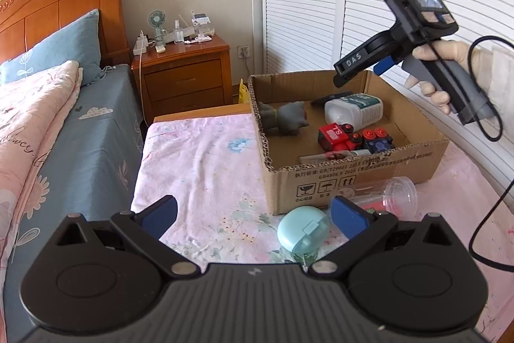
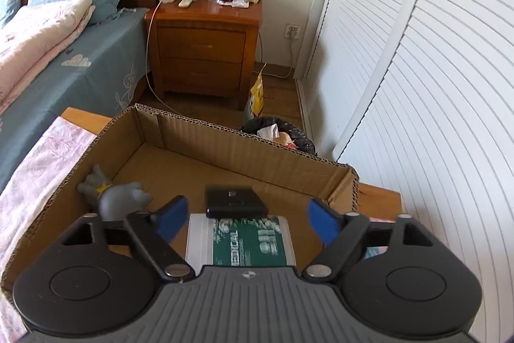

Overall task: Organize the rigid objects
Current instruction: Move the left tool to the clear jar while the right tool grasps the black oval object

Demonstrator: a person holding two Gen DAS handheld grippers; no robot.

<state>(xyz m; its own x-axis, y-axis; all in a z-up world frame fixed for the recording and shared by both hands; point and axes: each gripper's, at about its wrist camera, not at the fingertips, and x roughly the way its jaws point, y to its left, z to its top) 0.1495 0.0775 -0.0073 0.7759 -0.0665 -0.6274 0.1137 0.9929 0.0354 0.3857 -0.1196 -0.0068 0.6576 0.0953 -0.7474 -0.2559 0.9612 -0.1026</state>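
My right gripper (image 2: pixel 246 222) hangs spread and empty above the cardboard box (image 2: pixel 257 150), white bottle (image 2: pixel 239 241) dropped below; my left gripper (image 1: pixel 253 216), jaws apart, must close on the mint case (image 1: pixel 302 232) just ahead.

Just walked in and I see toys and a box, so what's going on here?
A person is tidying small items into a cardboard box using two handheld grippers. The right gripper hangs open over the box, above a white bottle and a black case, holding nothing. The left gripper is open near a teal case and a clear cup, both outside the box. A grey figure and toy trains are already inside.
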